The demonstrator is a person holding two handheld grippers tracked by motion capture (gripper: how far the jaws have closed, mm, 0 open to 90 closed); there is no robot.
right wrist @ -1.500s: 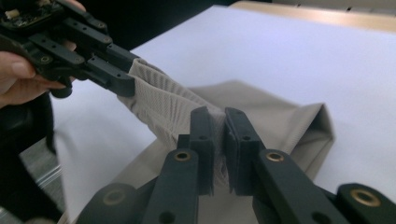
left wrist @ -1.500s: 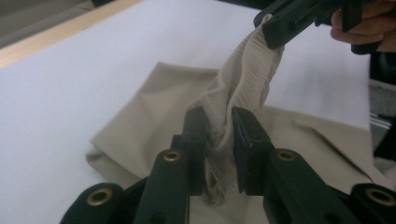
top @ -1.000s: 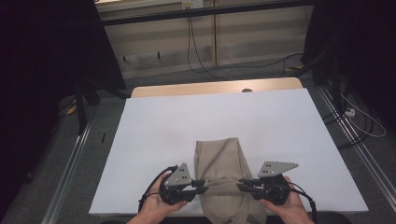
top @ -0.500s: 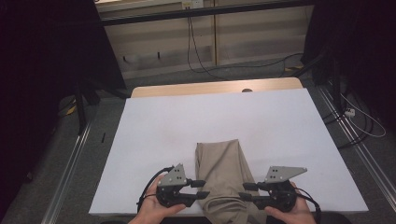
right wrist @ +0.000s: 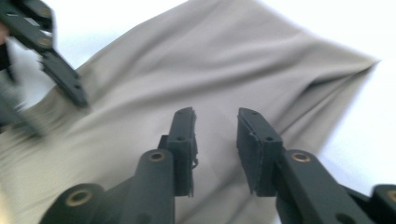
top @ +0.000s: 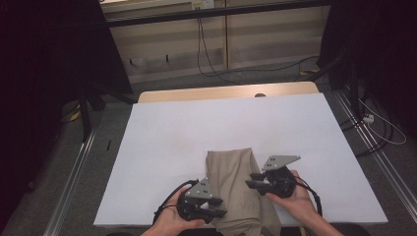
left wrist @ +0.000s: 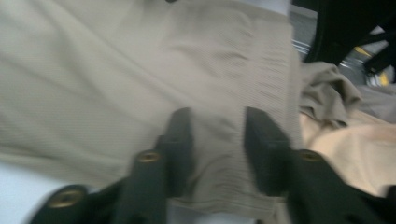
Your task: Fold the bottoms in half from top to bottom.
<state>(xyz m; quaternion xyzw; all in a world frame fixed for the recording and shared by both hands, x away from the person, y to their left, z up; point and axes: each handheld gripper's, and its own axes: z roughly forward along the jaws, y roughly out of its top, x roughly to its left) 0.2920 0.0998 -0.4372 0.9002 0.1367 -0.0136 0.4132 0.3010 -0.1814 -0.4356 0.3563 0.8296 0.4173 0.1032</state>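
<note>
The folded beige cloth (top: 236, 187) lies at the lower middle of the white desk (top: 172, 137), its near end cut off by the frame's bottom edge. The left claw (top: 220, 207) has just been opening and is released, blurred cloth between its jaws; the right claw (top: 252, 180) hovers released above the cloth's right side.

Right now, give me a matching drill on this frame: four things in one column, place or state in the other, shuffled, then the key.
Things:
1. beige cloth
2. left gripper
3. right gripper
4. white sheet

Places or states:
A. jaws apart, at the cloth's right edge
B. covers the tabletop
C. folded, hangs over the near table edge
D. jaws apart over ribbed fabric, at the cloth's left edge

Pairs: 1-C, 2-D, 3-A, 4-B
</note>
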